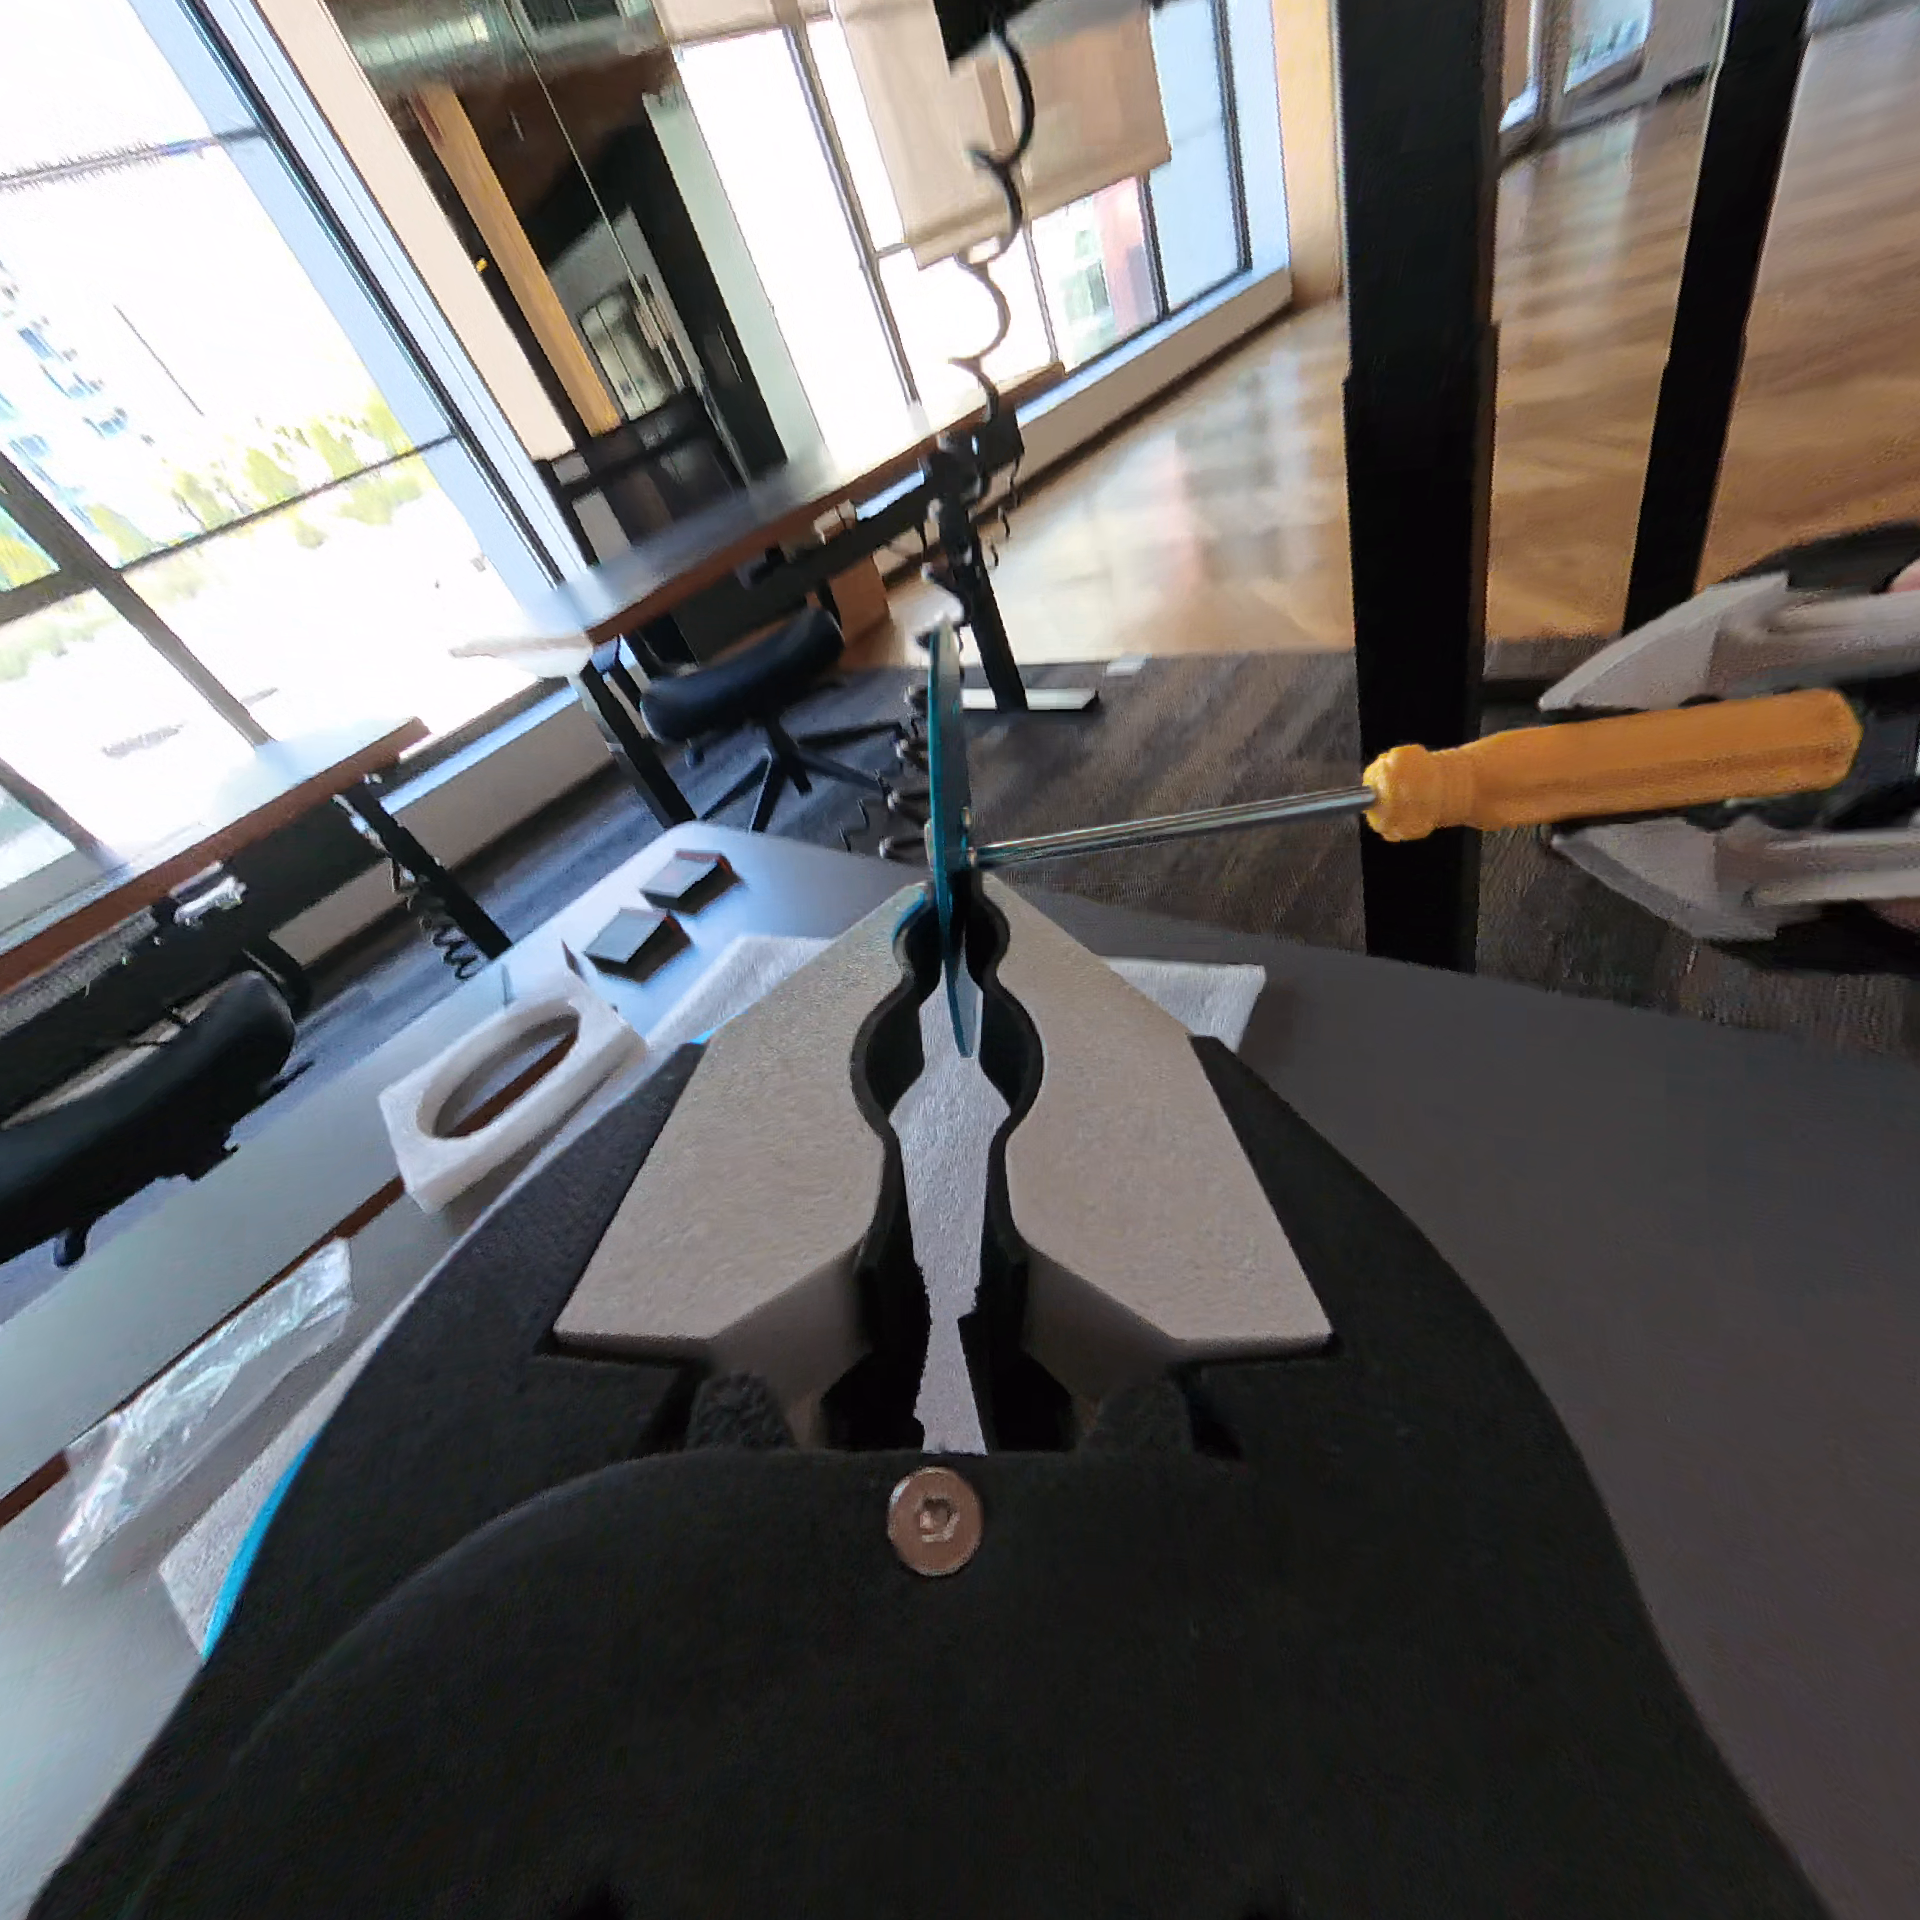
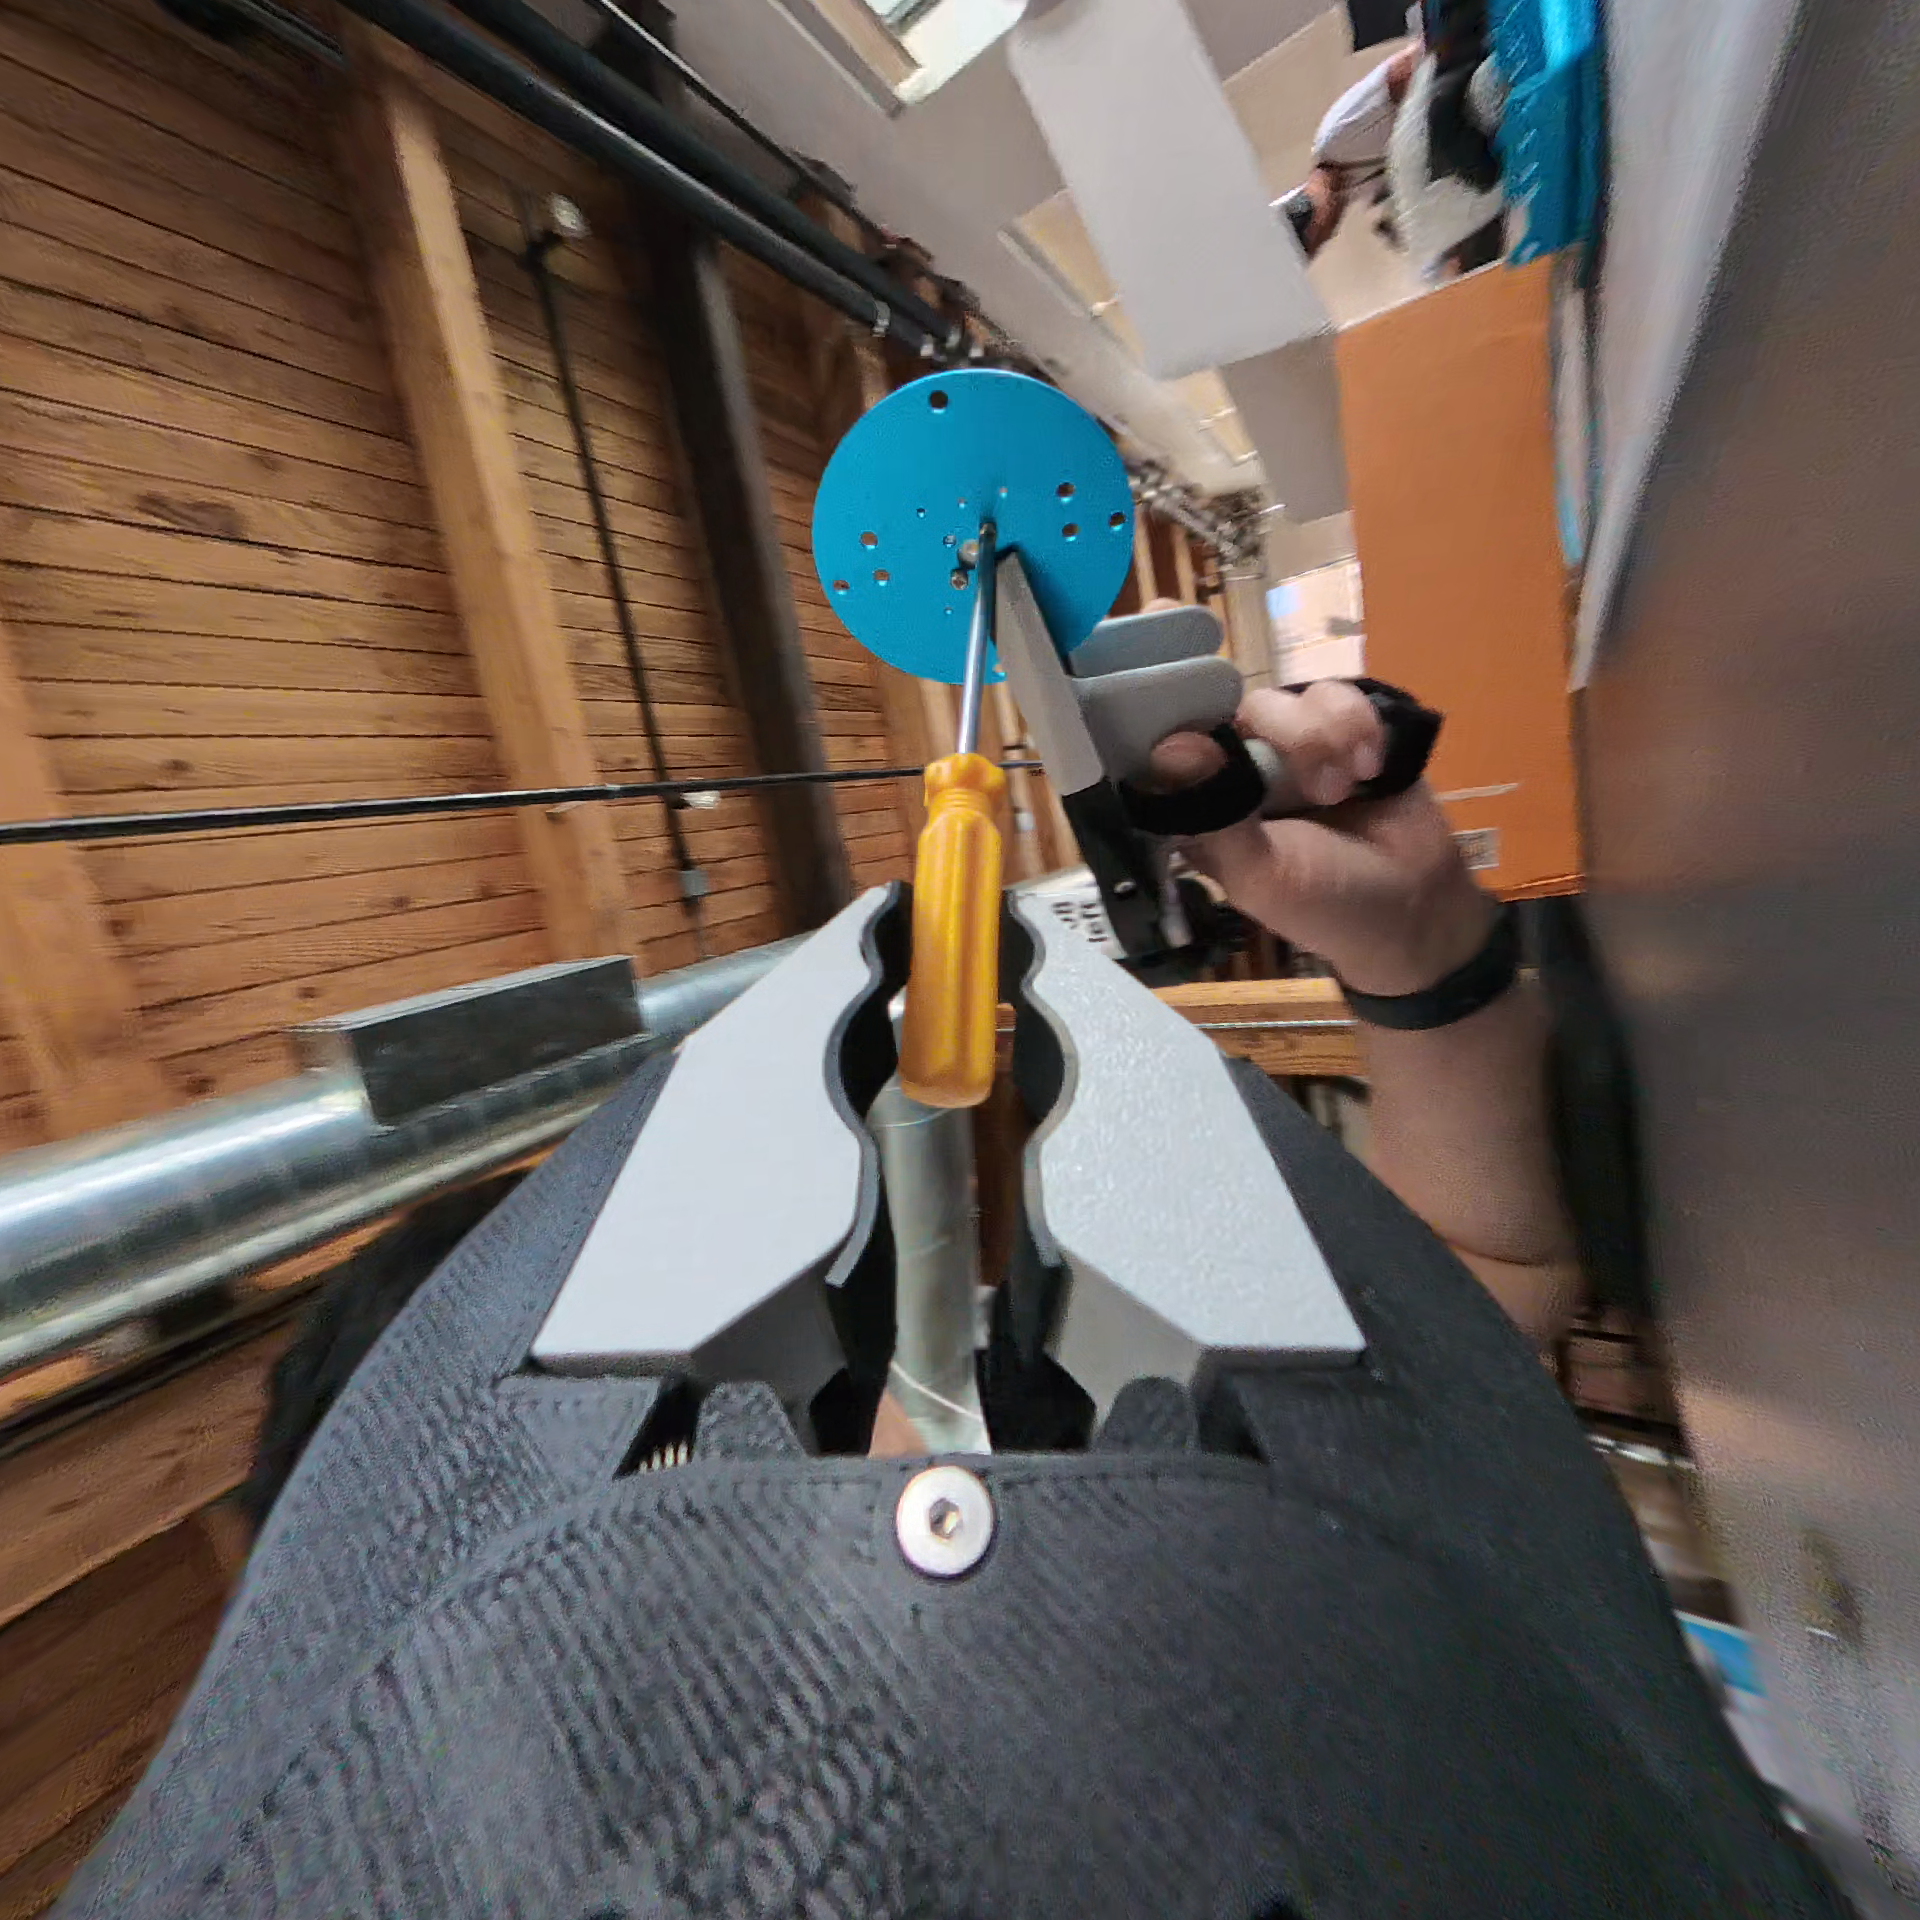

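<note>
My left gripper point(image 1: 954, 902) is shut on a thin blue round plate point(image 1: 948, 790) with several small holes, held upright and edge-on above the dark table. The plate shows face-on in the right wrist view point(image 2: 914, 520). My right gripper point(image 2: 954, 914) is shut on the yellow handle of a screwdriver point(image 2: 951, 935). Its metal shaft reaches forward and the tip touches a screw near the plate's middle. In the left wrist view the screwdriver point(image 1: 1600, 764) comes in from the right, held by the right gripper point(image 1: 1704, 769). A person's hand point(image 2: 1340, 821) holds the left gripper point(image 2: 1039, 665).
A dark table point(image 1: 1558, 1195) lies below. On it stand a white foam block with a round hole point(image 1: 499, 1081), two small dark squares point(image 1: 665, 914), a white cloth point(image 1: 1184, 987) and a clear plastic bag point(image 1: 197, 1392). A black post point(image 1: 1413, 468) stands behind. Desks and chairs stand by the windows. The gap from one gripper's tips to the other's is roughly 10 cm.
</note>
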Available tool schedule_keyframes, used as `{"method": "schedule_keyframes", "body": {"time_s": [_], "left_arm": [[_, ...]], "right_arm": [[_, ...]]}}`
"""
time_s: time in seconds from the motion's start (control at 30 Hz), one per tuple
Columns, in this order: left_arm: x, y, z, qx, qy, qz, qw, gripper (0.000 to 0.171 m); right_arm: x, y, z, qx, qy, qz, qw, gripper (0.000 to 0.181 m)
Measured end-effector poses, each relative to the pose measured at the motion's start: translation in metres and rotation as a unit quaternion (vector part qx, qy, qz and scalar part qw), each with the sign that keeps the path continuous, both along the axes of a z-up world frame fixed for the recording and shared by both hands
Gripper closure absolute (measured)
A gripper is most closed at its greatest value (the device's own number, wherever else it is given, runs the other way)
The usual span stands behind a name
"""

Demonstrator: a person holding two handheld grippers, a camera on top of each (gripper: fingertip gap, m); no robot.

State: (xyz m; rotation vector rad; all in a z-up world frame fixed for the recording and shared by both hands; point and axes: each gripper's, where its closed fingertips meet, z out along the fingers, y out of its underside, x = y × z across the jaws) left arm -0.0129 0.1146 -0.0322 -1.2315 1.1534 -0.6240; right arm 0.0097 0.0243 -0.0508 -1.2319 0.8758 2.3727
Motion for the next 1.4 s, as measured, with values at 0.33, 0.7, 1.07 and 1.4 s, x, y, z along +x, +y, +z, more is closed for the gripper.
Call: {"method": "schedule_keyframes", "body": {"time_s": [0.33, 0.7, 1.07, 1.4], "left_arm": [[-0.028, -0.010, 0.056, -0.103, -0.187, -0.073, 0.974, 0.170], [-0.056, -0.010, 0.083, 0.015, -0.210, -0.034, 0.977, 0.170], [-0.043, 0.013, 0.039, 0.038, -0.076, 0.017, 0.996, 0.170], [-0.036, -0.001, 0.036, 0.142, -0.023, 0.029, 0.989, 0.169]], "right_arm": [[-0.036, -0.012, 0.052, 0.009, 0.209, 0.018, 0.978, 0.167], [-0.056, -0.020, 0.069, 0.013, 0.190, 0.052, 0.980, 0.166], [-0.015, -0.007, 0.053, 0.365, -0.644, -0.106, 0.664, 0.167], [-0.017, -0.001, 0.035, 0.412, -0.846, -0.134, 0.311, 0.166]]}}
